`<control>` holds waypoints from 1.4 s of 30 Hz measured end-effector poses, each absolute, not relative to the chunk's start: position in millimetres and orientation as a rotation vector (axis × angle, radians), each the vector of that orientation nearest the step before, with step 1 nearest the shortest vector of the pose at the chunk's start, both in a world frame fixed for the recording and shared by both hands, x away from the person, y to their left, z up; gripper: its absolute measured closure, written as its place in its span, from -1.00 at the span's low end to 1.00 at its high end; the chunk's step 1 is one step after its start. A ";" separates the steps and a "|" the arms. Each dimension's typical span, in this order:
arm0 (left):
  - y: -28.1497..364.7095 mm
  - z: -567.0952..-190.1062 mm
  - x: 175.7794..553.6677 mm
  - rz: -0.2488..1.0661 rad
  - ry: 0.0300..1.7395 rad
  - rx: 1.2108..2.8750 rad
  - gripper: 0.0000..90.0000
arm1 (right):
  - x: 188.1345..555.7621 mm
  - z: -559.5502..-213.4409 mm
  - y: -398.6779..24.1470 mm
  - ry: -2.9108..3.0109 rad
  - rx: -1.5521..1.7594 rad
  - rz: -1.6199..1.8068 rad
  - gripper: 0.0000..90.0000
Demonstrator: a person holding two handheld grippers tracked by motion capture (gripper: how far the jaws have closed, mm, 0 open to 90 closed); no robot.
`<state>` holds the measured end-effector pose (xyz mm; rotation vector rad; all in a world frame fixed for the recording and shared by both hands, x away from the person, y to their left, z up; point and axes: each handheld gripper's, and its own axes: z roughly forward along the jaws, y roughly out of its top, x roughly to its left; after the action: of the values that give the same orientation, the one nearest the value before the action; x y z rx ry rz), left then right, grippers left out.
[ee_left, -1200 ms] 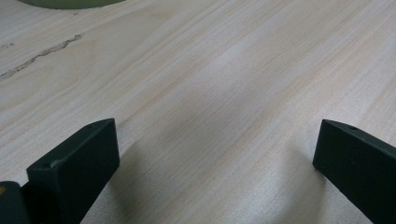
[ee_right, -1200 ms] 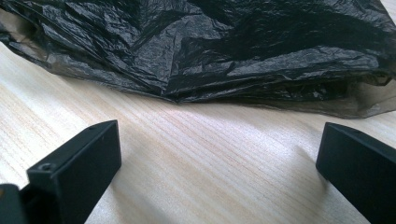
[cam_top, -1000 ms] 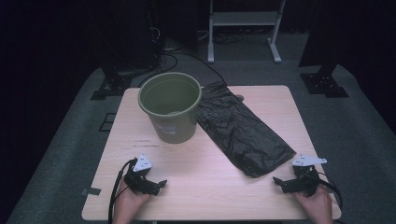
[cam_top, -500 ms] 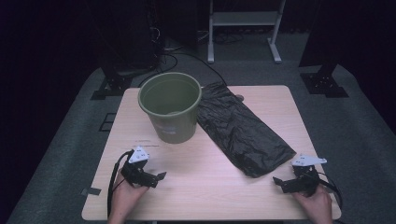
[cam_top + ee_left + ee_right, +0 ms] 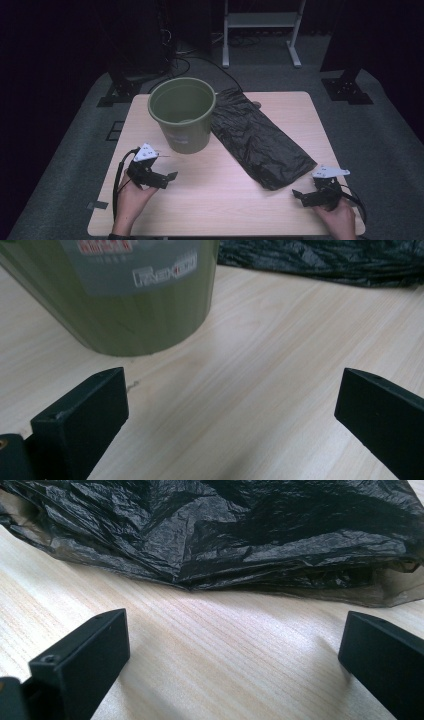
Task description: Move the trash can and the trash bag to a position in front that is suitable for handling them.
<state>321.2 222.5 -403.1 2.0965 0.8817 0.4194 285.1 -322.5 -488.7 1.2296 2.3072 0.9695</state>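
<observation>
Closest to the person, two hands sit at the near edge of the pale wooden table (image 5: 225, 200). Each hand holds a black two-jaw gripper.

The left gripper (image 5: 167, 179) is in front of the round olive-green plastic bucket (image 5: 183, 120), a little to its left, and close to it without touching. Its jaws are spread wide apart and hold nothing. In the left gripper view there is bare wood between the jaws, and the side of the bucket (image 5: 125, 300) stands just past them. A grey label with white letters is stuck on that side.

The right gripper (image 5: 304, 196) is well away from the bucket, near the front right corner of the table. Its jaws are spread wide too, with nothing between them. In the right gripper view the crinkly black plastic bag (image 5: 225, 535) lies just past the jaws, and they do not touch it.

The bag (image 5: 260, 140) lies flat on the table to the right of the bucket. Its far end comes right up beside the bucket, and the rest stretches toward the right gripper.

The bucket stands upright near the far left side of the table. Its mouth is open, and inside you can see only its own green walls and bottom.

Past the table there is grey carpet (image 5: 390, 130) and a white metal stand (image 5: 260, 25), far behind the bucket.
</observation>
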 end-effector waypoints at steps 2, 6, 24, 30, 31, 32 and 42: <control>222.8 -397.4 322.7 0.429 0.878 2.093 -1.00 | 285.1 -488.7 -322.5 2.307 1.230 0.969 -1.00; 222.4 -386.6 326.2 0.433 0.874 2.093 -1.00 | 285.1 -488.7 -322.5 2.307 1.230 0.970 -1.00; 225.7 -339.6 346.5 0.450 0.872 2.069 -1.00 | 285.2 -488.7 -322.5 2.307 1.229 0.969 -1.00; 228.3 -323.7 353.9 0.453 0.872 2.047 -1.00 | 285.2 -488.7 -322.5 2.308 1.228 0.969 -1.00; 228.6 -321.7 354.4 0.456 0.870 2.044 -1.00 | 285.2 -488.7 -322.5 2.307 1.229 0.969 -1.00; 229.0 -318.6 354.9 0.456 0.871 2.034 -1.00 | 285.2 -488.7 -322.5 2.307 1.229 0.969 -1.00; 232.3 -297.2 369.2 0.487 0.875 2.007 -1.00 | 285.2 -488.7 -322.5 2.307 1.229 0.969 -1.00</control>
<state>369.2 232.3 -297.2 2.0071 0.8755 0.4874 285.2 -322.5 -488.7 1.2290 2.3073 0.9692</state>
